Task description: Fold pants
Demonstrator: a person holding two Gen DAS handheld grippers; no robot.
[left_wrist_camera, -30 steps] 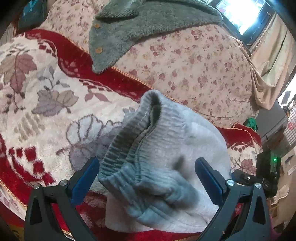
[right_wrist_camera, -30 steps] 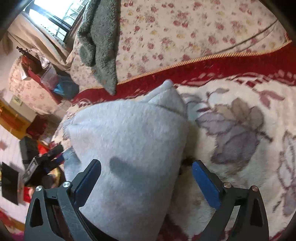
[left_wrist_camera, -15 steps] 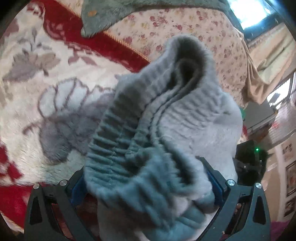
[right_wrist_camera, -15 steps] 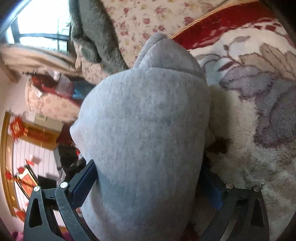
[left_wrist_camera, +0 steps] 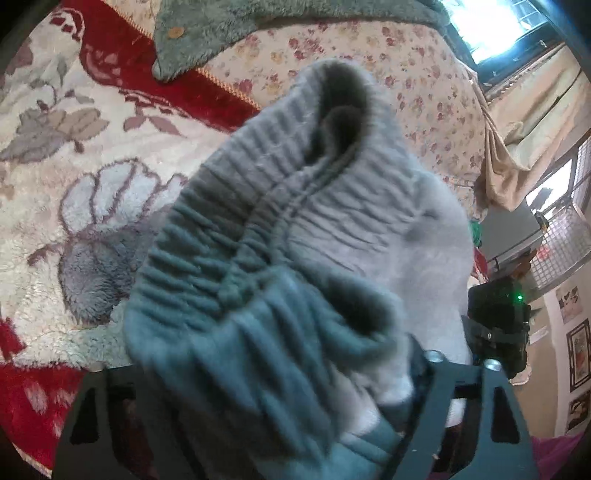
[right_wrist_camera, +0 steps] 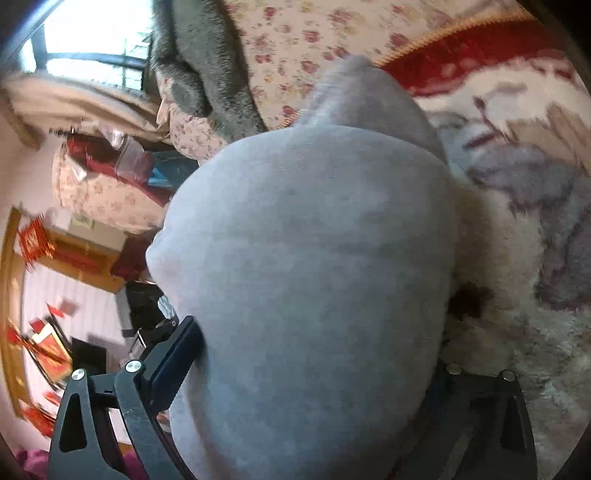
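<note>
A plush blanket (left_wrist_camera: 66, 177) in red and cream with grey flowers covers the surface, with floral bedding (left_wrist_camera: 406, 96) behind it and a fuzzy grey garment (left_wrist_camera: 229, 26) draped over that. The grey pants (left_wrist_camera: 295, 229) sit bunched up on the blanket, ribbed waistband facing the left wrist camera. The left gripper (left_wrist_camera: 280, 376) is closing around that waistband, with fabric filling the gap and hiding the pads, so contact is unclear. Over to the right gripper (right_wrist_camera: 314, 350): its jaws are closing too, wide around the smooth bulk of the pants, the left pad against the cloth and the other pad hidden.
</note>
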